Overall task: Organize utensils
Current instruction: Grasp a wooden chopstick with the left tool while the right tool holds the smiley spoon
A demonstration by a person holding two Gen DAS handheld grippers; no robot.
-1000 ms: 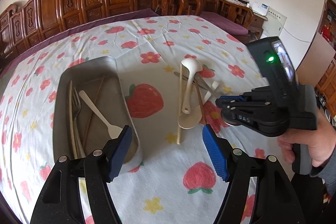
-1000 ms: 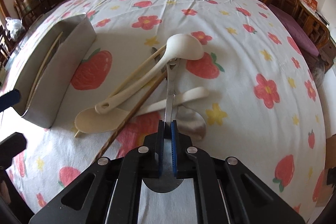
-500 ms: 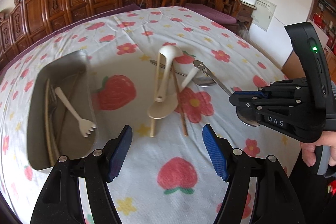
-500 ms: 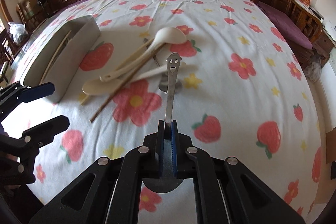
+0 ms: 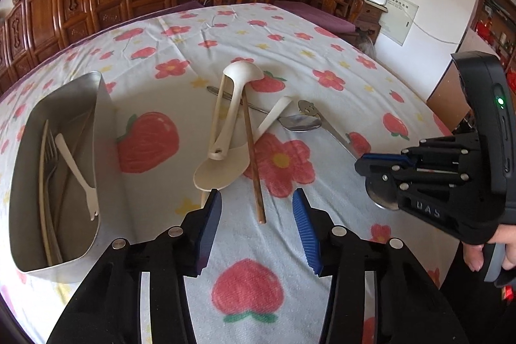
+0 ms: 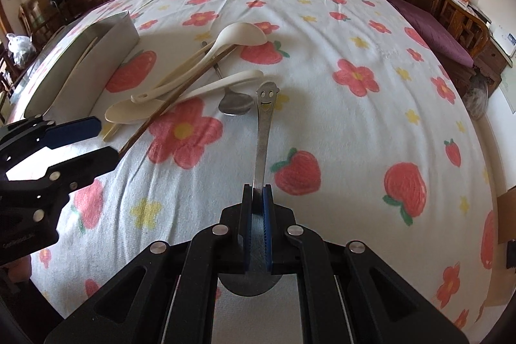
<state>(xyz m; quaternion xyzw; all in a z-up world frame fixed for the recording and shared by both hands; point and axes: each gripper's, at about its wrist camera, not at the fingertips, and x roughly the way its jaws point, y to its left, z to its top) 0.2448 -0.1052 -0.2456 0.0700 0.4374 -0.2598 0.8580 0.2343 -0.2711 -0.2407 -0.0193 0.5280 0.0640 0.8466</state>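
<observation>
Lifted clear of the utensil pile since a second ago, the smiley-handled metal spoon (image 6: 263, 131) sits clamped in the right gripper (image 6: 258, 199). Left gripper (image 5: 257, 208) hovers near the brown chopstick (image 5: 253, 163), jaws closing on nothing. Beside the pile, the metal tray (image 5: 103, 118) holds a cream fork (image 5: 77, 173), a metal fork (image 5: 50, 150) and cream chopsticks (image 5: 43, 182).

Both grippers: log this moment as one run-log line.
left gripper: closing, nothing between jaws, above brown chopstick | right gripper: shut on smiley-handled spoon | metal tray: holds utensils
</observation>
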